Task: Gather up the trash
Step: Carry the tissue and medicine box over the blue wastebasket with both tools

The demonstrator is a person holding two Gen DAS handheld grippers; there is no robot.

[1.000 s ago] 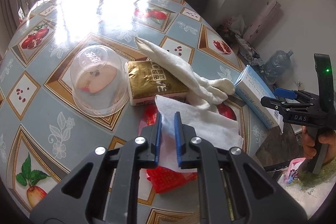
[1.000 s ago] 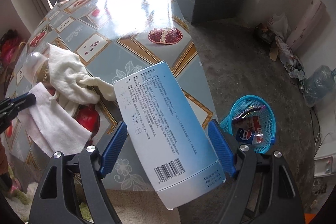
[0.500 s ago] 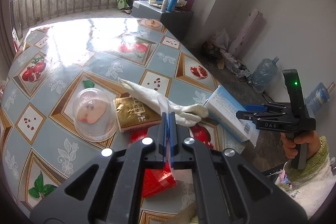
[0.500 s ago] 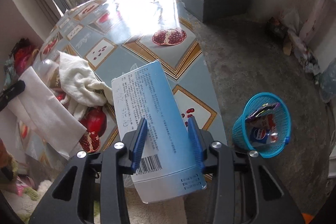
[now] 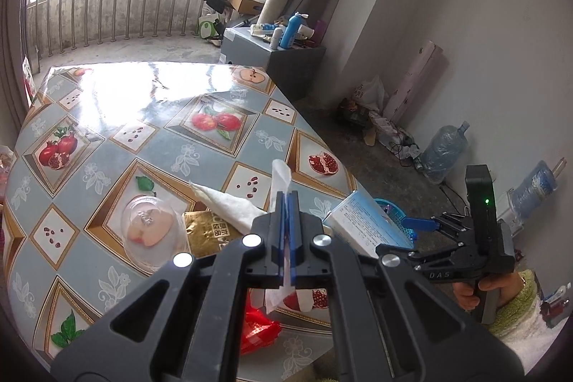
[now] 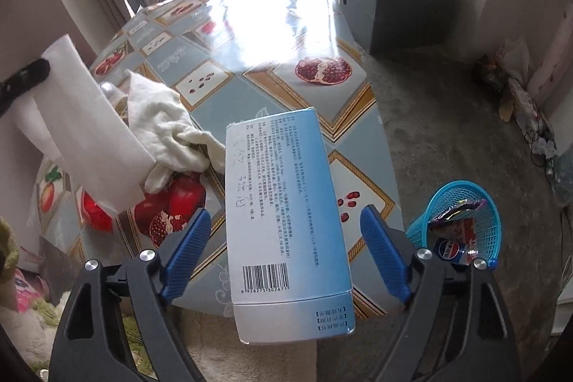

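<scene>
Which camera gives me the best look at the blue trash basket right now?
The right wrist view: the blue trash basket stands on the floor beside the table, rim and contents visible. In the left wrist view only a sliver shows behind the blue-and-white carton.

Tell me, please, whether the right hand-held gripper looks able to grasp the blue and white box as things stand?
Probably yes. The right hand-held gripper is open, with the box lying between its fingers and a gap on each side. The box overhangs the table edge, and nothing blocks either finger.

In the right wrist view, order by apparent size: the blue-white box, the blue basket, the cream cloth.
1. blue-white box, largest, though nearest the camera.
2. cream cloth and blue basket look alike; unsure.
</scene>
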